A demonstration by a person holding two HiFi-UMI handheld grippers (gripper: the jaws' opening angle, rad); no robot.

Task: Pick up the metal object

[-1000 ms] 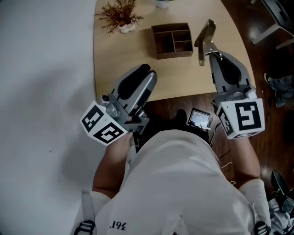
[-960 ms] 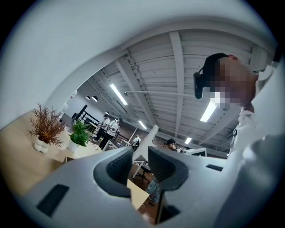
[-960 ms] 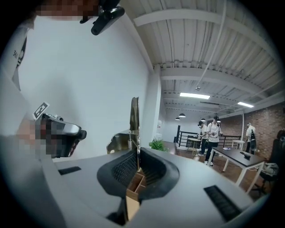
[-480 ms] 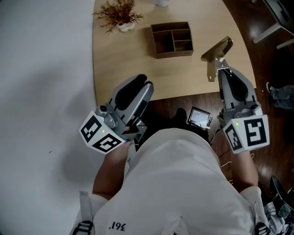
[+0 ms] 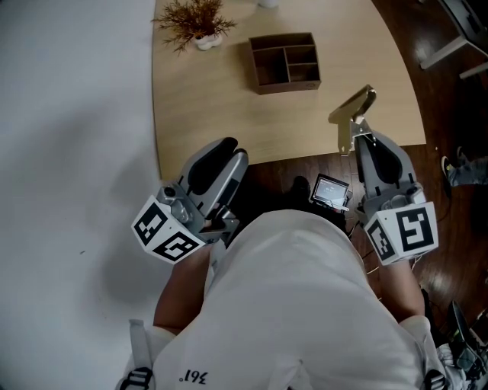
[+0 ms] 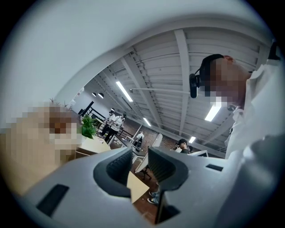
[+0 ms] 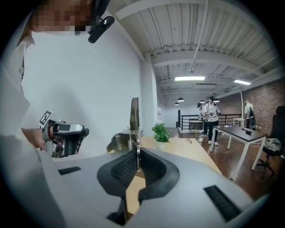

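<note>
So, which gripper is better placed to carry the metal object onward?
Right, probably: the right gripper is shut on the metal object over the table; the left gripper is open and empty.

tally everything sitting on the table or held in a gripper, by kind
dried plant in a white pot: 1
wooden compartment box: 1
white item cut off at the table's far edge: 1
metal object, clamped in the right gripper: 1
total: 4
</note>
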